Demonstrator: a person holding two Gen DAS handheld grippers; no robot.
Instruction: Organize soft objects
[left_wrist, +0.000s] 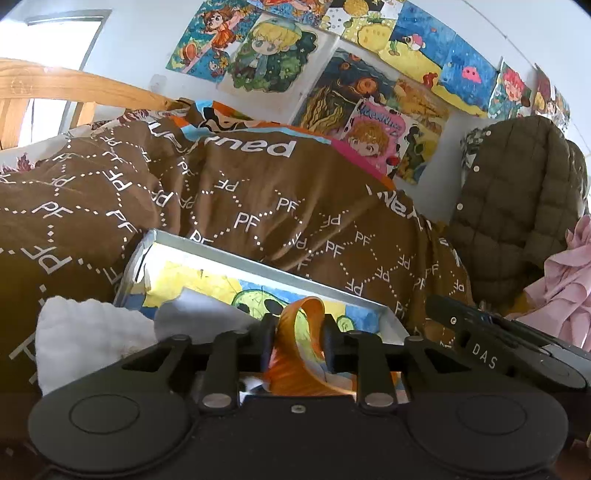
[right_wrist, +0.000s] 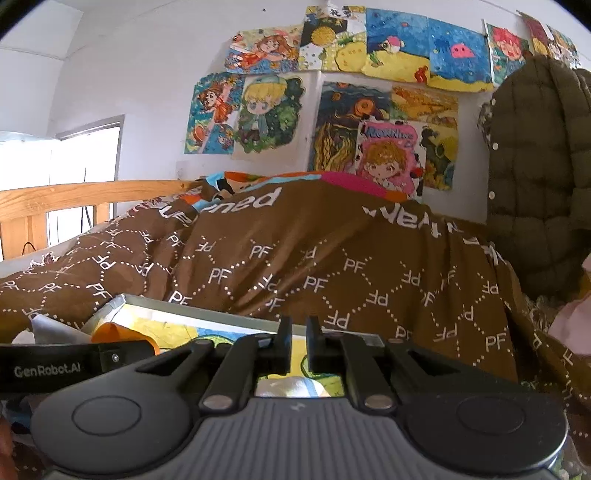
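A shallow grey box (left_wrist: 258, 258) with a painted bottom lies on the bed, also low in the right wrist view (right_wrist: 207, 314). My left gripper (left_wrist: 299, 332) is over it. A curled orange cloth (left_wrist: 295, 354) stands loosely between the parted fingers, with a gap showing inside the curl. A white fluffy piece (left_wrist: 81, 332) and a pale grey cloth (left_wrist: 199, 314) sit at the box's left end. My right gripper (right_wrist: 298, 343) is shut with nothing in it, over the box's near edge. From there the orange cloth (right_wrist: 122, 332) shows at the left.
A brown quilt (left_wrist: 258, 206) printed with "PF" is heaped behind the box. A wooden bed rail (left_wrist: 74, 88) runs at the far left. An olive quilted jacket (left_wrist: 517, 203) and a pink garment (left_wrist: 569, 288) are on the right. Drawings (left_wrist: 277, 55) cover the wall.
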